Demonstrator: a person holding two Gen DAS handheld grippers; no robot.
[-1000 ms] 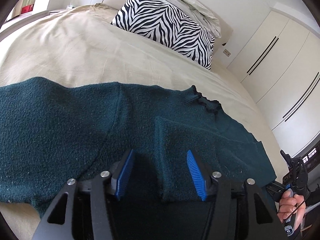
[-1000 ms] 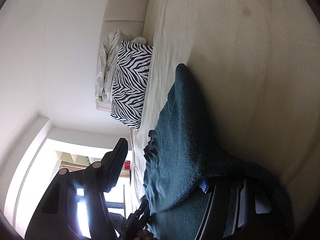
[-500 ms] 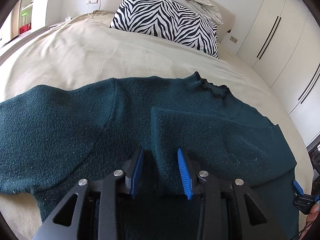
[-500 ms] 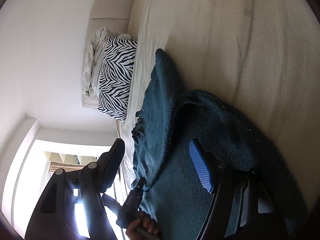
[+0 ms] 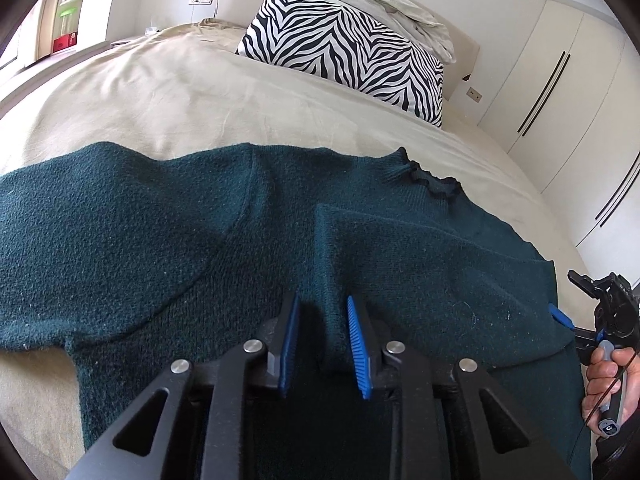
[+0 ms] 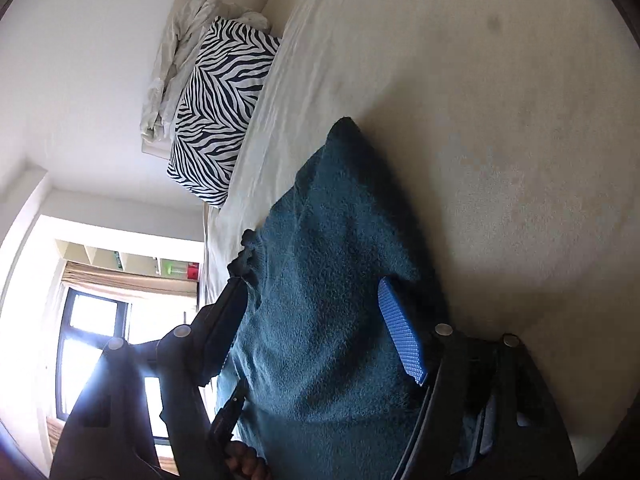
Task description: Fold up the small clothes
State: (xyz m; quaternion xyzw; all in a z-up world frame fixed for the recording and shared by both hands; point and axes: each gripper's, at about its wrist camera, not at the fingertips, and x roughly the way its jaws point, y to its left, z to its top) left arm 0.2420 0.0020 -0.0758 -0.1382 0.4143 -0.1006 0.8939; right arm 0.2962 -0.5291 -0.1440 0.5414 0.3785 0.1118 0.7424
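- One dark green sweater lies spread near the bed's foot edge.
- One zebra pillow sits at the head edge.
- Left gripper: jaws closing around a folded sweater edge, not yet pinching.
- Right gripper: jaws closing, sweater cloth between them, unpinched.

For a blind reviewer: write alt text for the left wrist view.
The left gripper is closing around a folded edge of a dark green sweater spread on a beige bed. A zebra-print pillow lies beyond; a hand shows at right.
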